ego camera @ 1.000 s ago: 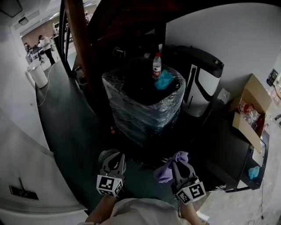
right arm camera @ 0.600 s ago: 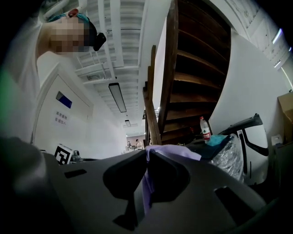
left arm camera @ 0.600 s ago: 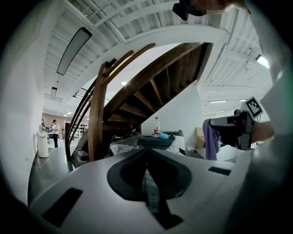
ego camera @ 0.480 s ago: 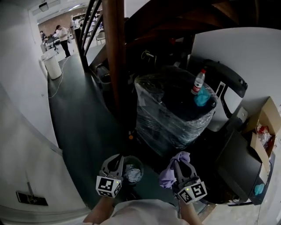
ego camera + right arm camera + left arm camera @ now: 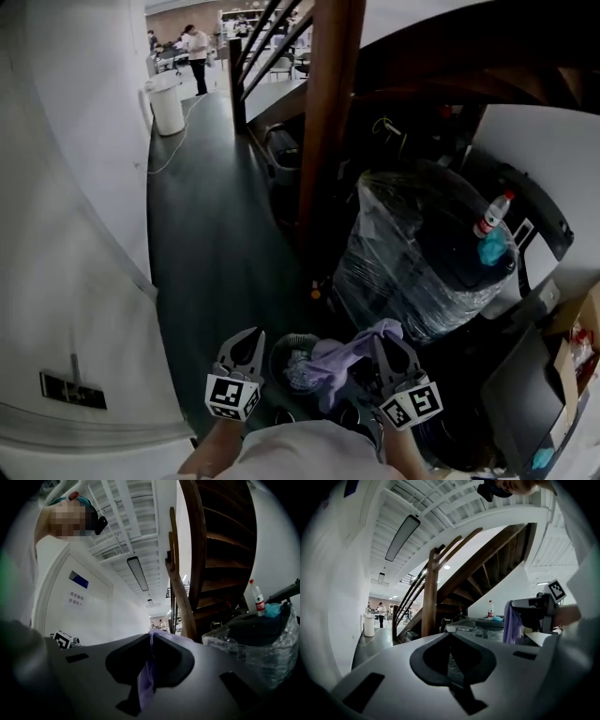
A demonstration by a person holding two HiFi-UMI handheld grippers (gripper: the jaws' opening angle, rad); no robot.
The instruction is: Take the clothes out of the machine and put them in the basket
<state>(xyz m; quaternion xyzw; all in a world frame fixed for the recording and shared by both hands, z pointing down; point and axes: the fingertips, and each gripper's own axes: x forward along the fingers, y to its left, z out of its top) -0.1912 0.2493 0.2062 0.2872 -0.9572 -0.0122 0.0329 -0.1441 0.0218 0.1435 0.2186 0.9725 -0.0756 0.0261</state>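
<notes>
Purple cloth (image 5: 337, 357) in right claw (image 5: 387, 343) | dark floor (image 5: 206, 244) | wooden stair post (image 5: 328, 122)

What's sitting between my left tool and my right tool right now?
Head view: a round basket sits between the left tool and right tool, the right tool's purple cloth hanging over it.

No lettering is legible: two lines of dark characters (image 5: 75, 597) under a small blue plate (image 5: 78, 579) on the white wall panel (image 5: 96, 613) are too small to read.
</notes>
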